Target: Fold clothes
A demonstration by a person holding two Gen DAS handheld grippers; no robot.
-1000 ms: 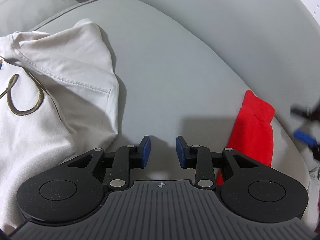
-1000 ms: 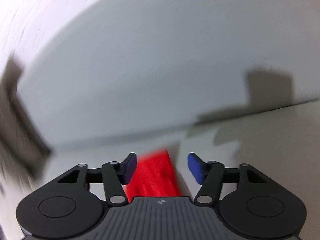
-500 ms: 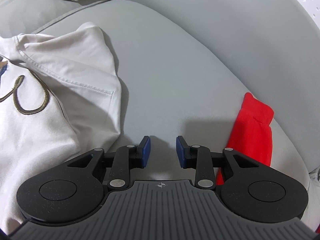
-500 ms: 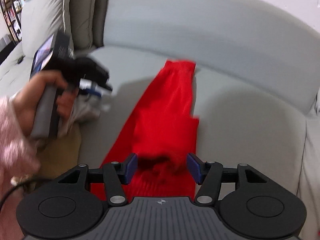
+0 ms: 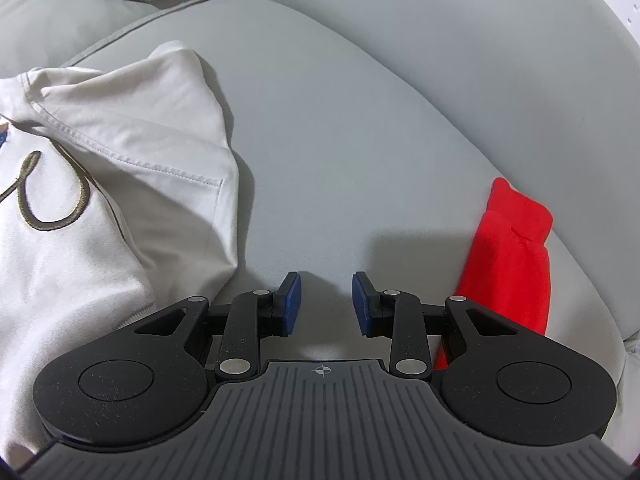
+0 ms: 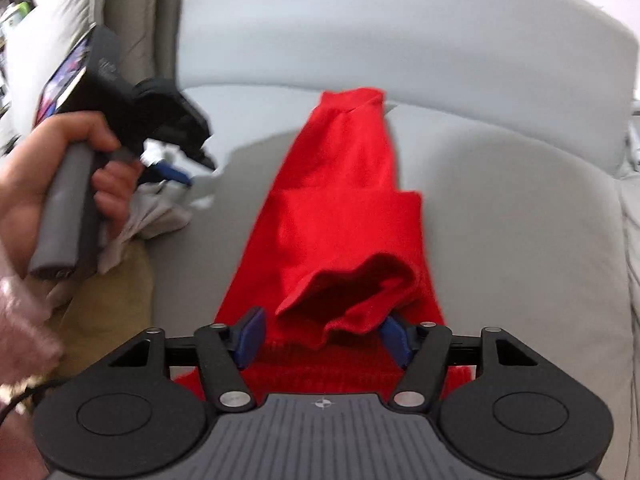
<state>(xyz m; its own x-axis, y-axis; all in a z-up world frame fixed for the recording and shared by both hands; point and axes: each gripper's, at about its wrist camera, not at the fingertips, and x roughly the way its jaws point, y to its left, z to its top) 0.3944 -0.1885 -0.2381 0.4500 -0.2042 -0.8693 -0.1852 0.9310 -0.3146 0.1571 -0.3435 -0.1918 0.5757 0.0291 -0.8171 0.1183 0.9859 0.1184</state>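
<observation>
red garment (image 6: 344, 216) lay on the sofa (image 6: 500, 208), long axis running straight ahead of the right gripper (image 6: 322, 338), whose closing jaws straddled its raised fold; left gripper (image 5: 325, 306) hung released, empty.

Ahead of my left gripper (image 5: 325, 304) the sofa seat (image 5: 340, 152) lies bare, a free lane between the white top (image 5: 120, 152) and the red garment (image 5: 512, 256). Backrest (image 5: 460, 32) blocks beyond.

light: bright, even | shadows: soft | right view: motion-blurred | edges: fisheye-curved
</observation>
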